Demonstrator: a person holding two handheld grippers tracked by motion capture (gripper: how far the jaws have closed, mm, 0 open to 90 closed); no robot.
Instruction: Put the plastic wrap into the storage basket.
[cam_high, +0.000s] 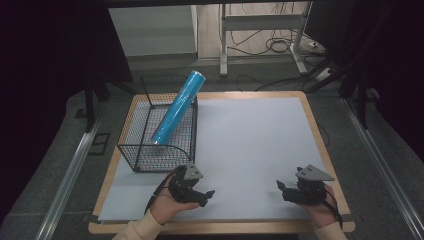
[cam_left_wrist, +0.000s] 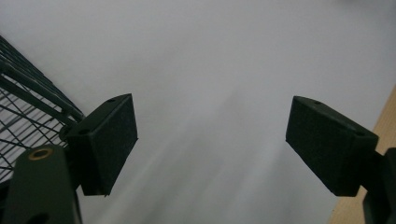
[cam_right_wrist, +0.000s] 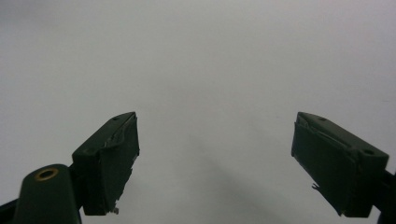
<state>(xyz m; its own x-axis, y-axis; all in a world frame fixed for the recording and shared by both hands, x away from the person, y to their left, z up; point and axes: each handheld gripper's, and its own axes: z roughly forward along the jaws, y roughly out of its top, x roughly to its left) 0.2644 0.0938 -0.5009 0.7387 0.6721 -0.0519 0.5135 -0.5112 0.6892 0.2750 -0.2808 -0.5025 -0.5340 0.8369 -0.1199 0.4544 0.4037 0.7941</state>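
From the high view, my left gripper (cam_high: 202, 196) sits just in front of the wire basket (cam_high: 137, 150), my right gripper (cam_high: 286, 191) well to its right. The blue roll (cam_high: 177, 106) leans inside the basket, its top past the rim. It looks light, stiff and slick; I'd grip mid-length.

In the left gripper view, my fingers (cam_left_wrist: 109, 140) are wide, empty, the basket beside them.

In the right gripper view, my fingers (cam_right_wrist: 112, 161) are spread wide, empty, over the white mat (cam_right_wrist: 210, 70).
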